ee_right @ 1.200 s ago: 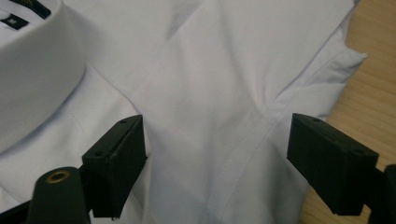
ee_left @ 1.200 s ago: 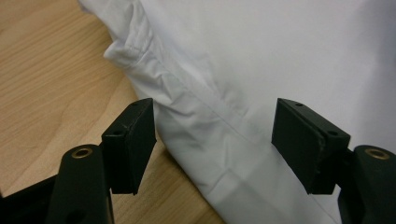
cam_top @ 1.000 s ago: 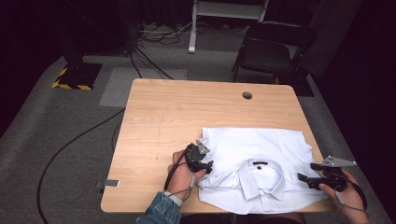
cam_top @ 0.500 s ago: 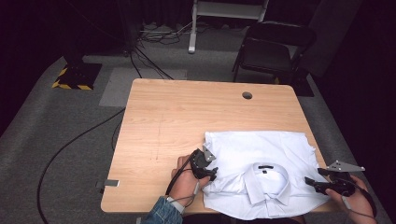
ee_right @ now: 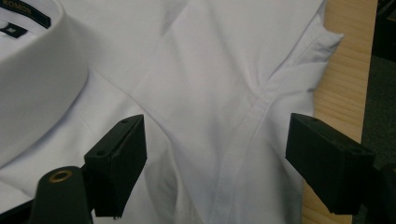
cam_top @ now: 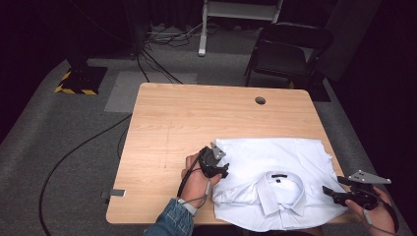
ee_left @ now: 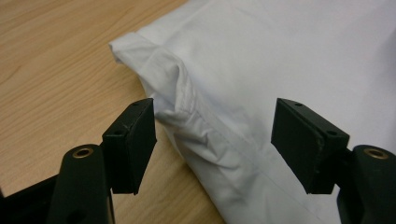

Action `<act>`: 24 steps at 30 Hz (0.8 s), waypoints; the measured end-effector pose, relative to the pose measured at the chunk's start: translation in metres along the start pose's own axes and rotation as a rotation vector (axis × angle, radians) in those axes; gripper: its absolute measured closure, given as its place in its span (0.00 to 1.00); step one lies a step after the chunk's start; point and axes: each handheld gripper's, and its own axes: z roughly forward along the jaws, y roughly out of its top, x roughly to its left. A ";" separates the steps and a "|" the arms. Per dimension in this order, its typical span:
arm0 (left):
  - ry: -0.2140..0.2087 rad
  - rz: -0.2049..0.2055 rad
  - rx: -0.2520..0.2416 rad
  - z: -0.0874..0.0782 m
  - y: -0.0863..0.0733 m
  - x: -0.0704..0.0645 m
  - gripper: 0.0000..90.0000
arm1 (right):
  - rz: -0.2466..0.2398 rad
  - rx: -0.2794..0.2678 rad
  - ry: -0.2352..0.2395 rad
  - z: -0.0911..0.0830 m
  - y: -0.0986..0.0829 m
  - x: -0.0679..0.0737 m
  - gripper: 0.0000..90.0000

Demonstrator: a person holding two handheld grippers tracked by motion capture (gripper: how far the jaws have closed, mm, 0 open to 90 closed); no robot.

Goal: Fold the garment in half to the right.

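Your folded white shirt [cam_top: 275, 182] lies at the counter's [cam_top: 196, 118] front right corner. Your left claw [cam_top: 219, 169] gapes at its left edge, your right claw [cam_top: 330, 192] gapes at its right edge; a chair [cam_top: 285, 54] stands behind.

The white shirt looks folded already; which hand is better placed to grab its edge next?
Probably the left. The left gripper has open jaws straddling the bunched side fold of the white shirt at the table. The right gripper is open too, over flat cloth.
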 end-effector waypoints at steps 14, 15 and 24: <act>0.032 -0.011 -0.070 0.010 0.025 0.019 0.33 | 0.013 -0.110 0.004 -0.021 0.007 0.010 0.20; 0.035 -0.008 -0.077 0.010 0.026 0.020 0.33 | 0.016 -0.115 0.006 -0.022 0.007 0.011 0.20; 0.023 -0.038 -0.136 0.017 0.033 0.030 0.31 | 0.060 -0.134 0.023 -0.026 0.009 0.012 0.19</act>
